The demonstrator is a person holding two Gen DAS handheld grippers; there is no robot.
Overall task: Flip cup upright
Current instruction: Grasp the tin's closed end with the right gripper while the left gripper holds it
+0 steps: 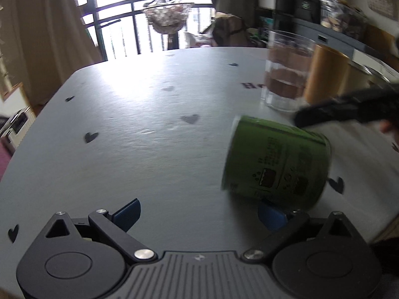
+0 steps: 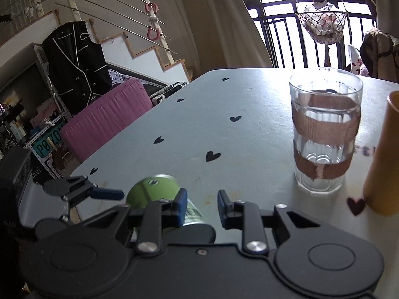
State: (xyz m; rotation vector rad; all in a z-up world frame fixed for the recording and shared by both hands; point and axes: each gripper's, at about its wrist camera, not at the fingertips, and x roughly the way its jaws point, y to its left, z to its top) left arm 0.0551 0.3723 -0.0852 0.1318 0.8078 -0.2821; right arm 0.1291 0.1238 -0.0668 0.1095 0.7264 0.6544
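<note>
Left gripper (image 1: 199, 214): we record its jaws spread wide, holding nothing, the right finger close beside the cup. Right gripper (image 2: 202, 208): jaws parted, empty, above and beside the cup. Green cup (image 1: 276, 162): tilted on its side on the grey heart-print table (image 1: 149, 137), not yet upright; we judge the flip barely begun. Beyond it: banded clear glass (image 2: 324, 129), then tan cylinder (image 2: 384, 157), both standing.

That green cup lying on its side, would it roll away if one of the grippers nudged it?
Probably. The green cup is round-walled and lies tilted on the smooth table, so a sideways nudge could roll it, likely in a curve. It looks rigid rather than squashy. Its printed surface might be somewhat slippery.
</note>
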